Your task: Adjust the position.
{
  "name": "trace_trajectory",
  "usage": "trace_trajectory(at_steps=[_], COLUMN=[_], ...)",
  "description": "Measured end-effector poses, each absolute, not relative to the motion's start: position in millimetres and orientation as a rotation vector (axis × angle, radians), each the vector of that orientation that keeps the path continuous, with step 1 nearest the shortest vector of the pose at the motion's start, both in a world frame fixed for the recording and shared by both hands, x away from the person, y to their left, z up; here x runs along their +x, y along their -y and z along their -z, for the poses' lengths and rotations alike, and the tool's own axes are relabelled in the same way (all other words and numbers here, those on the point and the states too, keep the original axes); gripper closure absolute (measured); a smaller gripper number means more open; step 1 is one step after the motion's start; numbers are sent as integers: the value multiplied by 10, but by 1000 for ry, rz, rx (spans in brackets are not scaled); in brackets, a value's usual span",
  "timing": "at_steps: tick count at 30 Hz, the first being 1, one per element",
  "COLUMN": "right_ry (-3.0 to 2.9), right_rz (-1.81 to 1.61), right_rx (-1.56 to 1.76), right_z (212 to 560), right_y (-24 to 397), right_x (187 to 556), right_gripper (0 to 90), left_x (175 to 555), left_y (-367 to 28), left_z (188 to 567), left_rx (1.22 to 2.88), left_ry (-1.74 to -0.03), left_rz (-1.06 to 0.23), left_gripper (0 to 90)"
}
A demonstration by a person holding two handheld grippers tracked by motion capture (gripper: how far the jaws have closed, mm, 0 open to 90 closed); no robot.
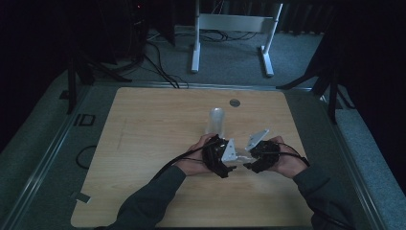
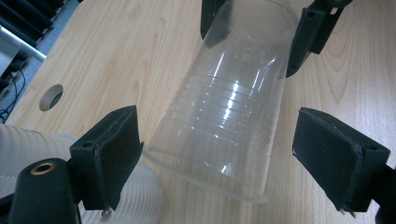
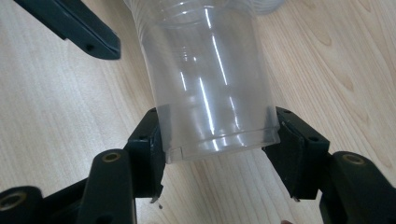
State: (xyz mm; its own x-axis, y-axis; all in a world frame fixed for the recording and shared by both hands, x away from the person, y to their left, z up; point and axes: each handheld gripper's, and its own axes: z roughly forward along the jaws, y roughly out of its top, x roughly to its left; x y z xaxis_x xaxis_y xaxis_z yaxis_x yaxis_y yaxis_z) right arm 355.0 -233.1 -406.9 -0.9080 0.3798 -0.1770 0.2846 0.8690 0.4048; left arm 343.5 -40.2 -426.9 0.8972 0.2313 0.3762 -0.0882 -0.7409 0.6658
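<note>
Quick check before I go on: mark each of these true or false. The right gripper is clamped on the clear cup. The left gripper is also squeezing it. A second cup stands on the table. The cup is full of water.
1. The right gripper is clamped on the clear cup: true.
2. The left gripper also squeezes it: false; its pads stand clear of the cup's sides.
3. A second cup stands on the table: true.
4. The clear cup is full of water: false; it looks empty.
</note>
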Motion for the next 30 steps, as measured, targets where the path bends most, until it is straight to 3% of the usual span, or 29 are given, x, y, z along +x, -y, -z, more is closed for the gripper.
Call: trace_trajectory(at_steps=[30], right_ry=[-2562], right_rz=[-644], right_rx=[942], right_z=[4273], right_y=[2673], right_x=[3486], right_gripper=[421], left_x=[3514], left_y=[319], left_z=[4253], left_rx=[2243], left_ry=[-242], left_rz=[-561], left_gripper=[208])
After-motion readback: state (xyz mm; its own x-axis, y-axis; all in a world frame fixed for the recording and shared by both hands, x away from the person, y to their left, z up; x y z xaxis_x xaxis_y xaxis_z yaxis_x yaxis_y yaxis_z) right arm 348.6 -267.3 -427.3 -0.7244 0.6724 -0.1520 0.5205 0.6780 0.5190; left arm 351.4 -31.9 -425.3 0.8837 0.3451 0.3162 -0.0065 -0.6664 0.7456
